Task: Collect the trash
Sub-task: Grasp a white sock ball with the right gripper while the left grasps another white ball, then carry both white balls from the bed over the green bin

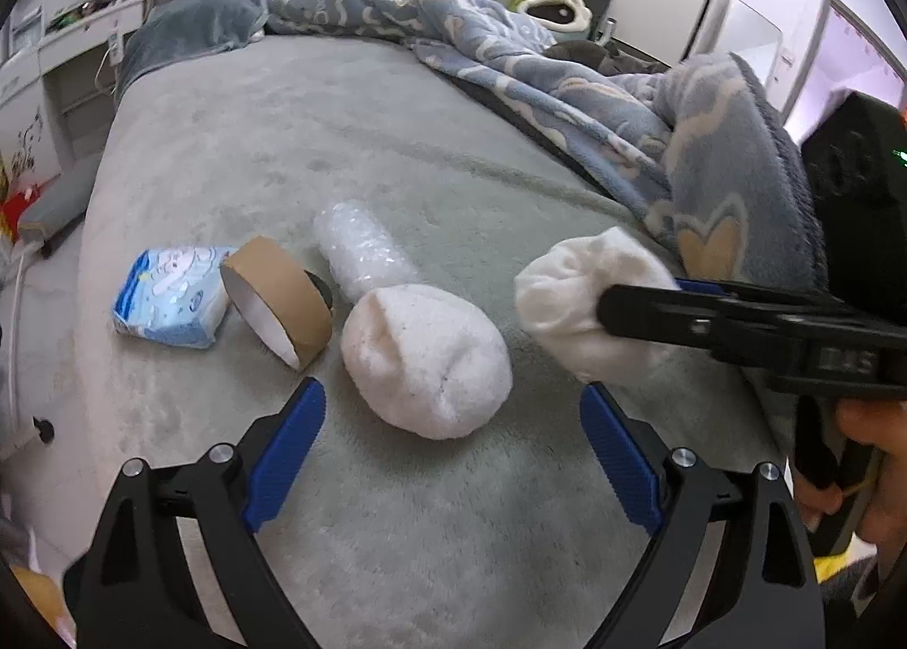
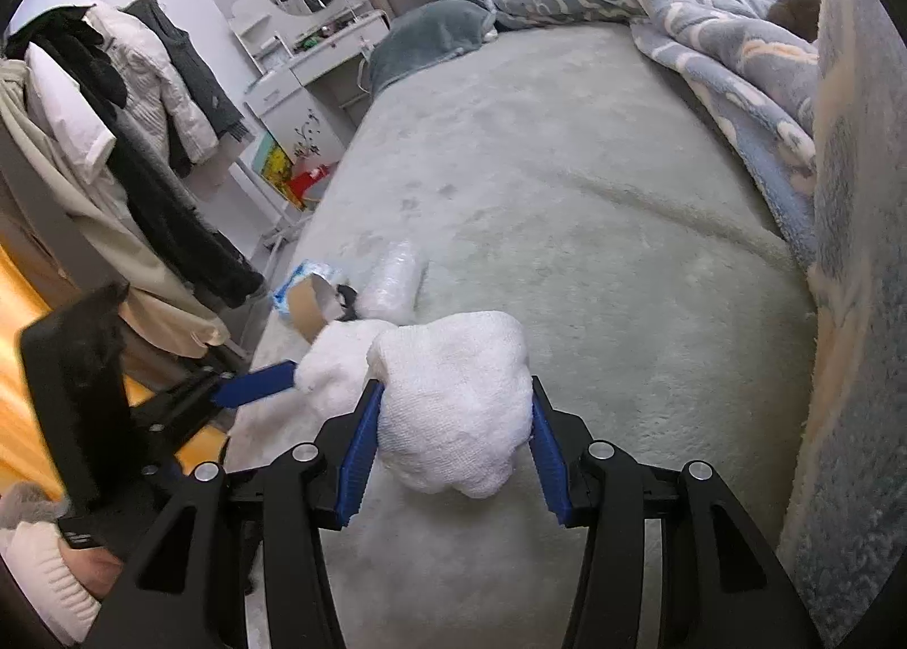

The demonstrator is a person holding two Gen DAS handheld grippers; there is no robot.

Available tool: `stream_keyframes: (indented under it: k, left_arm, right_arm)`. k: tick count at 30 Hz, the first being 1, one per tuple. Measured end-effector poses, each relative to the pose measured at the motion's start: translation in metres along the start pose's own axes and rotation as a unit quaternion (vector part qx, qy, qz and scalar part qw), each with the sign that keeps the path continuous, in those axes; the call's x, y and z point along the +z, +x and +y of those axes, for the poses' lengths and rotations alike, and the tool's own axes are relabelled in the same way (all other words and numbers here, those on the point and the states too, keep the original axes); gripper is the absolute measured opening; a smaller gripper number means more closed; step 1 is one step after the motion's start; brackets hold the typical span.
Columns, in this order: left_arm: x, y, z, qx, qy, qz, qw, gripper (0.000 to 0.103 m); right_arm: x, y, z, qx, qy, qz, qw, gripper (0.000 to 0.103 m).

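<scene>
Holding one white sock (image 2: 453, 399) clamped in right hand-held gripper (image 2: 453, 439), spreading left hand-held gripper (image 1: 453, 456) wide toward second sock (image 1: 425, 360) just ahead, cardboard ring (image 1: 278, 300) and tissue pack (image 1: 170, 297) waiting beyond.

Left gripper (image 1: 453, 456): matte black frame, two angular arms with triangular cut-outs, each ending in a blue finger (image 1: 289, 445) with a ribbed, finely textured inner face. Round silver screw heads sit at the arm pivots, two per side. Right gripper (image 2: 453, 445): same build, black arms, blue ribbed fingers (image 2: 357, 456), silver screws at the pivots. In the left wrist view the right gripper's body shows at 3 o'clock as a black box with pale embossed lettering and a small green light. A hand (image 1: 867, 456) wraps its black handle. A cream ribbed knit sleeve (image 2: 39, 581) shows at 8 o'clock in the right wrist view.
</scene>
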State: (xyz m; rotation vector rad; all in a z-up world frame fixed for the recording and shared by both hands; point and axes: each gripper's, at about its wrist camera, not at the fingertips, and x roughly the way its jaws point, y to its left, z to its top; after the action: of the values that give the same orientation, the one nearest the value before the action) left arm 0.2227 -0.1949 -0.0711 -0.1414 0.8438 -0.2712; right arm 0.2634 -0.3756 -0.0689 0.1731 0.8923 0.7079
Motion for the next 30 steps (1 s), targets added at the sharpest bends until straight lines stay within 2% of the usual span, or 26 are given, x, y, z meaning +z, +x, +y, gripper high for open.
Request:
stream_keyframes:
  k: [5,7,13,17,20,30]
  left_arm:
    - [0.003,0.008,0.009,0.005,-0.044,-0.001,0.9990,0.081]
    - [0.004,0.010,0.014,0.000,-0.065,0.001,0.9979,0.070]
    - [0.005,0.012,0.013,0.000,-0.066,0.003,0.9978,0.051]
    - [0.002,0.010,-0.001,0.019,-0.024,0.001,0.9995,0.047]
    - [0.001,0.003,-0.005,0.014,-0.009,-0.002,0.9999,0.045]
    - [-0.014,-0.033,0.001,0.024,-0.001,0.001,0.9997,0.045]
  right_arm:
    - [0.000,-0.007,-0.002,0.011,0.000,-0.011,1.000,0.050]
    - [-0.001,-0.007,-0.002,0.014,-0.002,-0.010,1.000,0.050]
    - [-0.001,-0.007,-0.003,0.017,-0.003,-0.011,1.000,0.050]
    - [-0.001,-0.007,-0.004,0.027,0.004,-0.011,1.000,0.050]
    - [0.000,-0.006,-0.003,0.028,0.004,-0.011,1.000,0.050]
    - [0.007,0.001,0.010,0.040,0.012,-0.020,0.999,0.050]
